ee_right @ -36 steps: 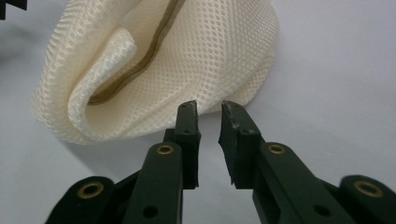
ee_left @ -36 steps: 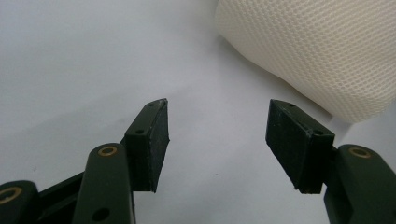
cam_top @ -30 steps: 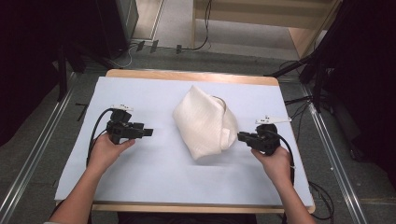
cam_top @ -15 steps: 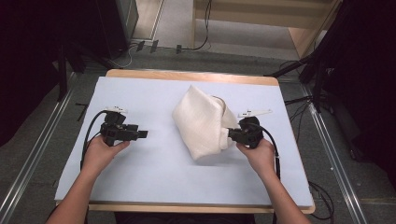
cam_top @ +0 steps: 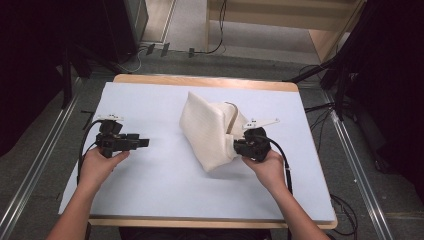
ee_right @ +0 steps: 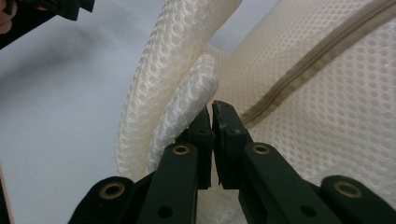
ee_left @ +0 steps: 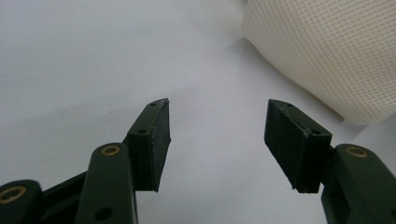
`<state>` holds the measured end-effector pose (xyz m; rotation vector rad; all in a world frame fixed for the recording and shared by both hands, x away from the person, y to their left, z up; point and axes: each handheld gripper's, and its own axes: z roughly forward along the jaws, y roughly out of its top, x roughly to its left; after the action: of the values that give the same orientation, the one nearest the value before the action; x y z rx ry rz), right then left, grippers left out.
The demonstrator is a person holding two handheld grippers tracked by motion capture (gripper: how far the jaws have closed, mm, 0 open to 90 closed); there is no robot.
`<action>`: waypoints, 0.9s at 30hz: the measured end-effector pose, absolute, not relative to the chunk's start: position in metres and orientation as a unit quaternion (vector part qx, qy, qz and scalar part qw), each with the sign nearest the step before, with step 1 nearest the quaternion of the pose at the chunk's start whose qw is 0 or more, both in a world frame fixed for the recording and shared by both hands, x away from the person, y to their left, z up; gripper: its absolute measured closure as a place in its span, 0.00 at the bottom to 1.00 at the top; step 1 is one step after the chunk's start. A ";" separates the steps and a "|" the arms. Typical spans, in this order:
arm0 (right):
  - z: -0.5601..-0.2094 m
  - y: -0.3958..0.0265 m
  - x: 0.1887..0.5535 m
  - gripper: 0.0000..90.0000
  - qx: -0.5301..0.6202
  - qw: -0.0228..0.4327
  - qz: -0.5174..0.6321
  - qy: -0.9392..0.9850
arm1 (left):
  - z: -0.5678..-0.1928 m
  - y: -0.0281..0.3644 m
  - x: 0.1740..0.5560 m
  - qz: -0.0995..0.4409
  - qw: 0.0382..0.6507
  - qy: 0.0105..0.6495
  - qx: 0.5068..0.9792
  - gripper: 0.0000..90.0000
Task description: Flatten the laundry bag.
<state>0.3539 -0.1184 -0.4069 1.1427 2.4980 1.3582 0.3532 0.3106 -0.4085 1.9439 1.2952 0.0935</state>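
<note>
- Now we see the R gripper (ee_right: 211,109) w/ jaws just closed, pinching the cream mesh bag (cam_top: 212,129) edge mid-table.
- L gripper (ee_left: 217,128) jaws wide apart, nothing between, bag well off to its right.
- Pale blue table cover (cam_top: 150,190), wood table edge (cam_top: 200,80), grey floor (cam_top: 50,145) w/ cables.

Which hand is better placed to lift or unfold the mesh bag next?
Right, probably. The right gripper is shut at the edge of the cream mesh bag, seemingly pinching its fabric. The left gripper is open over the bare white table cover, apart from the bag.
</note>
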 end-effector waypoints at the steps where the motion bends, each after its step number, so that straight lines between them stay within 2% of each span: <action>1: -0.406 -0.117 0.353 0.98 0.369 0.036 0.444 0.816 | -0.408 0.313 0.353 0.038 0.391 0.510 0.765 0.47; 27: -0.427 -0.063 0.317 0.98 0.294 -0.002 0.429 0.854 | -0.402 0.356 0.351 0.045 0.417 0.543 0.727 0.48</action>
<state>0.3172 -0.0635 -0.4266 0.9253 2.6869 1.3481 0.3515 0.3559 -0.4025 1.8255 1.3621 0.1137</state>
